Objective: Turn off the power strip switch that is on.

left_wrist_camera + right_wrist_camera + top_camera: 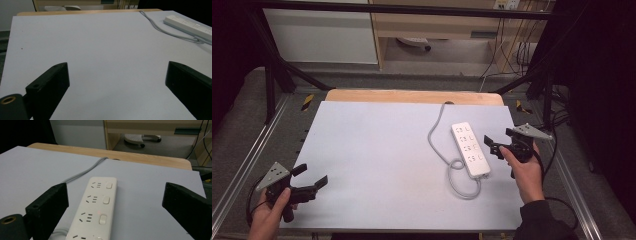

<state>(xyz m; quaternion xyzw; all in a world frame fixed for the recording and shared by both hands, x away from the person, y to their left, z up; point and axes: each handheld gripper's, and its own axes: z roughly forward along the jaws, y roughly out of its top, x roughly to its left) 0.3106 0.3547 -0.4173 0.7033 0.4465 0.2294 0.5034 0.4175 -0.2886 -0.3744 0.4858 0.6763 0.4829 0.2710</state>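
The white plastic four-outlet power strip (470,148) lies flat on the pale grey tabletop (377,160), toward its right side, with its grey rubber cable (438,131) running off the far edge and looping back in a coil near the strip's near end. The right tool (498,144) hovers just beside the strip's right edge, jaws spread wide and holding nothing; in the right gripper view the strip sits between the jaws, its rocker switches (104,200) lined up along one side. The left tool (310,178) waits released at the near left corner, well apart from the strip, over bare tabletop.

The step in hand looks like closing in on the strip. To do it well, the right tool should come down centred across the strip's narrow width, jaws squarely on the long side walls, clear of the switches and the coiled cable. A slow closure avoids skidding the light housing sideways. The left tool could steady the far end if it pivots.
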